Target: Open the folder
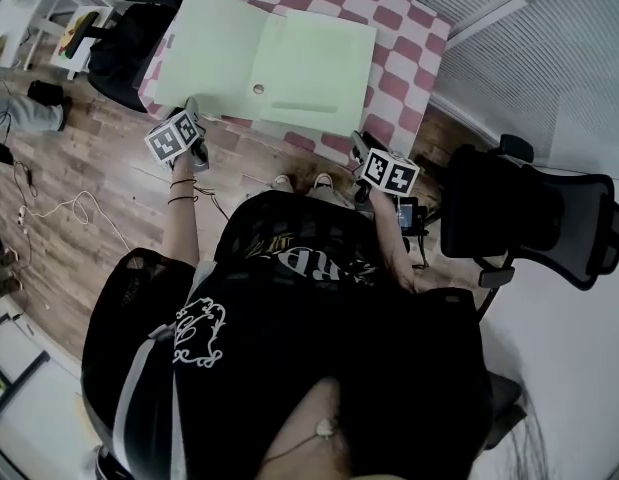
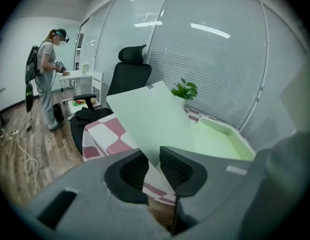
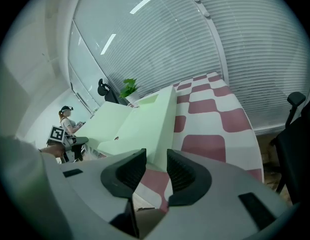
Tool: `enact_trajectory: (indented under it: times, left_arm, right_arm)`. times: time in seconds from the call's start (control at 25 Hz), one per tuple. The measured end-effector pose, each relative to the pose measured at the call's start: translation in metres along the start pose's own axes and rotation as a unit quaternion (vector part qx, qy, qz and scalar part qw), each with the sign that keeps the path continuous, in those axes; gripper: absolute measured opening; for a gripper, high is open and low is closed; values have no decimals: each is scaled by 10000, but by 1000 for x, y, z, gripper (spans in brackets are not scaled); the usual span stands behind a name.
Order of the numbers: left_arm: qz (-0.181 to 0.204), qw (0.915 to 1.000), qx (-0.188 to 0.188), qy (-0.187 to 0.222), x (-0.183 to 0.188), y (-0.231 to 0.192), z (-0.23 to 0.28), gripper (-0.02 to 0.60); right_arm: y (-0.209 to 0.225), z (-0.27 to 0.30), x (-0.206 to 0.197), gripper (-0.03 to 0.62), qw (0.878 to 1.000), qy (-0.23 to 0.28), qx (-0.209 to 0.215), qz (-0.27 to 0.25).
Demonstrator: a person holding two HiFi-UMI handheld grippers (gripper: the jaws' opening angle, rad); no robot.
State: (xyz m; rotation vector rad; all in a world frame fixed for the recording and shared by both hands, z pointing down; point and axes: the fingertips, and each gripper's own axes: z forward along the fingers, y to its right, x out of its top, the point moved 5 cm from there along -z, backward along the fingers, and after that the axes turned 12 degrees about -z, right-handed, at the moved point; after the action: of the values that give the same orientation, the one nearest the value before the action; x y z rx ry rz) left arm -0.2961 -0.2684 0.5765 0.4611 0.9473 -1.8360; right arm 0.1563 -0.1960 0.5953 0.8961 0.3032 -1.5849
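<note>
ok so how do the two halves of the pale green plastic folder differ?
The left cover is a thin, flat sheet; the right half is tray-like, with raised walls. The left cover's corner sits between the jaws of the left gripper; the right half lies just ahead of the right gripper. Both lie open on the red-and-white checked tablecloth.

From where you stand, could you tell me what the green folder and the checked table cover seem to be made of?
The green folder is probably thin plastic, perhaps stiff card: matte, its flap lies flat without sagging. The checked table cover is likely cloth or vinyl: it hangs over the table edge.
</note>
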Motion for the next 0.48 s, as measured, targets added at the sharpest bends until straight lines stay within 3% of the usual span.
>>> enact_trajectory:
  times: [0.16, 0.28, 0.32, 0.4, 0.48]
  left_arm:
    - [342, 9981, 484, -183, -7, -19, 18, 110]
    - [769, 9905, 1130, -141, -6, -41, 24, 319]
    - [888, 9882, 1234, -186, -6, -45, 26, 356]
    - [936, 9865, 1296, -362, -7, -52, 32, 364]
    - [1409, 9784, 1371, -640, -13, -59, 44, 407]
  right_arm:
    - [0, 0, 0, 109, 9999, 42, -74, 71]
    - [-1, 0, 0, 109, 9998, 65, -122, 127]
    - [-1, 0, 0, 109, 9998, 73, -137, 149]
    - [-1, -1, 0, 110, 9996, 100, -179, 195]
    - [0, -1, 0, 109, 9992, 162, -262, 236]
